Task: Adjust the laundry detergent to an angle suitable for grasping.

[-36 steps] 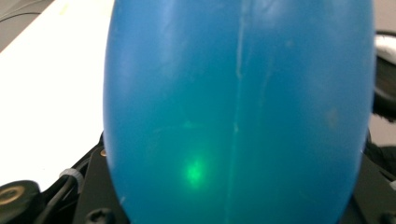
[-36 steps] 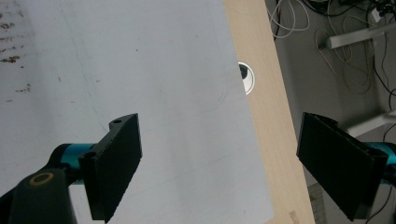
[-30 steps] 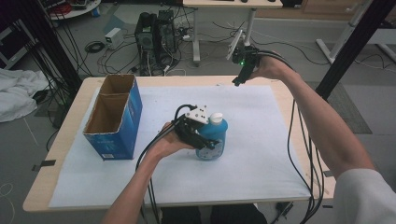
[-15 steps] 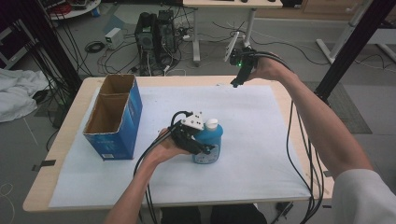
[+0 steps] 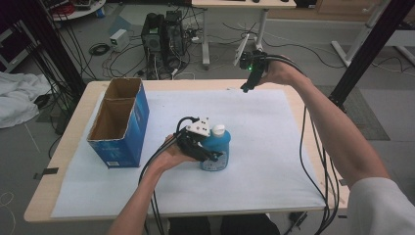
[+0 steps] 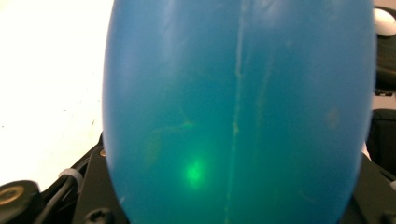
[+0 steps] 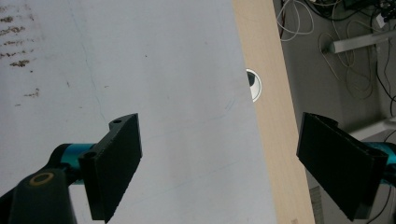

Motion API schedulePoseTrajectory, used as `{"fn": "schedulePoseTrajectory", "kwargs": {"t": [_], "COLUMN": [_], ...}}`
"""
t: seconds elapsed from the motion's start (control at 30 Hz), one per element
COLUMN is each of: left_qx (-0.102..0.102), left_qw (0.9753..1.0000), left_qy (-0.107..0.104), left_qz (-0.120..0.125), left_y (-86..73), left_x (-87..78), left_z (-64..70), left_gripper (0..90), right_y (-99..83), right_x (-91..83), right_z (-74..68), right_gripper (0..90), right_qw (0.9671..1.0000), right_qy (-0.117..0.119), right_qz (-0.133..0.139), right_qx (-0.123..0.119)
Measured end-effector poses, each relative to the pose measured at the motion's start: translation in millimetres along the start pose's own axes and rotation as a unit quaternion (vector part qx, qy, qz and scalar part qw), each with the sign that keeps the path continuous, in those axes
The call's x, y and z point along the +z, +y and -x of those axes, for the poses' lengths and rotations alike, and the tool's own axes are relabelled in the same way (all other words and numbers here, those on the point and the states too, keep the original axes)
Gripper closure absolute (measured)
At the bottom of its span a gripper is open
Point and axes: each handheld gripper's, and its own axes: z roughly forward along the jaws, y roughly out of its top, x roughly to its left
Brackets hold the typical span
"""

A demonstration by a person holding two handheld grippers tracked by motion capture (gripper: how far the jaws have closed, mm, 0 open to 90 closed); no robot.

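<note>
The left gripper (image 5: 211, 155) is right on the blue bottle (image 5: 215, 152), clamped around its body near the middle of the table (image 5: 293, 161) — the bottle stands upright on the white mat (image 5: 274, 147) with its white cap (image 5: 219, 129) on top. In the left gripper view the bottle's blue wall (image 6: 238, 112) sits hard against the camera, a green glow on it. Just to the left stands the open blue cardboard box (image 5: 120, 122), near the bottle but apart from it. Over at the far edge the right gripper (image 5: 246, 87) hangs above the table with nothing in it (its jaws spread wide in its own view) — below them, mat and the bare wooden edge with a round cable hole (image 7: 253, 85).
</note>
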Motion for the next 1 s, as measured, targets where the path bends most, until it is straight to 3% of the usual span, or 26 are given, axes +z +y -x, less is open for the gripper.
{"fn": "schedulePoseTrajectory", "kwargs": {"t": [0.17, 0.7, 0.8, 0.83, 0.87, 1.0], "left_qx": [0.003, 0.0, -0.005, 0.007, -0.001, 0.004], "left_qw": [1.0, 1.0, 1.0, 0.9999, 1.0, 0.9999], "left_qy": [0.009, 0.009, -0.001, 0.002, 0.006, 0.001], "left_qz": [0.001, 0.004, -0.003, -0.013, -0.002, -0.01], "left_y": [0.5, 0.5, 1.4, 1.9, 1.5, 1.7], "left_x": [1.0, 1.8, 0.8, -0.4, 1.4, 0.3], "left_z": [2.2, 2.7, 2.4, 0.5, 1.9, -0.1], "left_gripper": [44.2, 43.8, 43.5, 43.3, 43.2, 42.7], "right_y": [1.5, 2.0, 2.0, 1.7, 1.6, 1.1], "right_x": [-1.2, -5.5, -5.6, -5.5, -5.6, -5.8], "right_z": [-2.6, -4.5, -4.6, -4.9, -4.6, -4.0], "right_gripper": [13.3, 13.2, 13.3, 13.2, 13.3, 13.2], "right_qw": [1.0, 1.0, 1.0, 1.0, 1.0, 1.0], "right_qy": [-0.001, -0.005, -0.005, -0.005, -0.004, -0.005], "right_qz": [-0.003, -0.003, -0.004, -0.006, -0.006, -0.005], "right_qx": [0.002, 0.0, 0.0, 0.004, 0.003, 0.002]}}
